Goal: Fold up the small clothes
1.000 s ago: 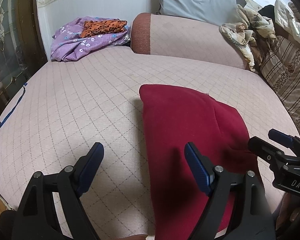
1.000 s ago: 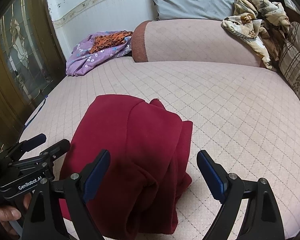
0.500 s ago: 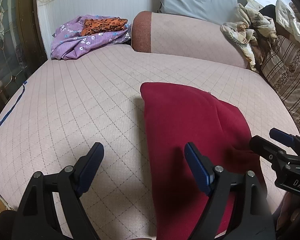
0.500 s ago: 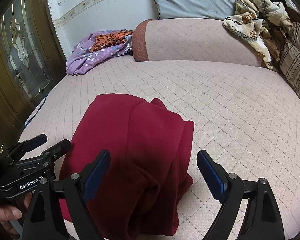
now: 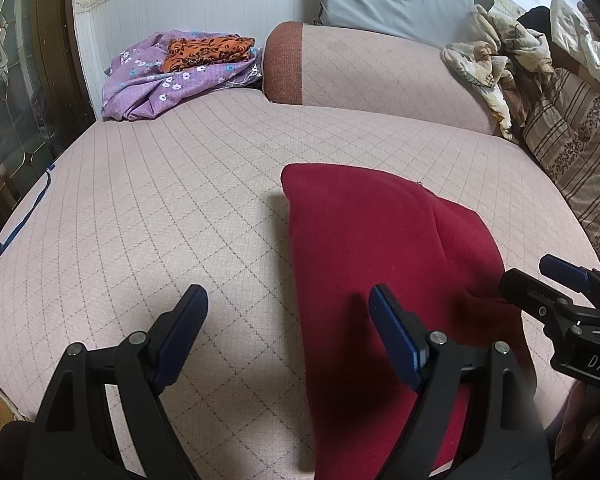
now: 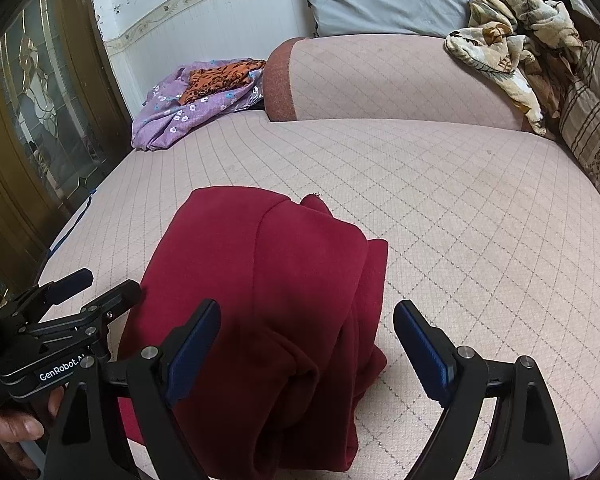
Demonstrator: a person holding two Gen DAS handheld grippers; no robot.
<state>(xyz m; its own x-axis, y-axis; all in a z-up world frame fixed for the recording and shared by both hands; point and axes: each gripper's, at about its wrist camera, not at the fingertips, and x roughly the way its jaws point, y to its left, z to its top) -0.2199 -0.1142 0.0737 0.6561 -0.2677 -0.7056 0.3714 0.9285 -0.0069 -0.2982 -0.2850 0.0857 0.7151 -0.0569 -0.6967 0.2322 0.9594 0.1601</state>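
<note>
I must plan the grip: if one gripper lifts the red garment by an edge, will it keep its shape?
Probably not. The red garment lies in soft folded layers with rumpled edges, so it would likely droop and unfold. It looks thick, perhaps fleece, so rather grippy than slippery.

Dark red garment point(image 6: 268, 300) before me, lying folded on pink quilted sofa seat point(image 6: 460, 200); plain thick knit, no print; near part of seat, well apart from backrest; far edge smooth and rounded; right side bunched in loose overlapping layers; flat on seat, nothing gripping it.
</note>
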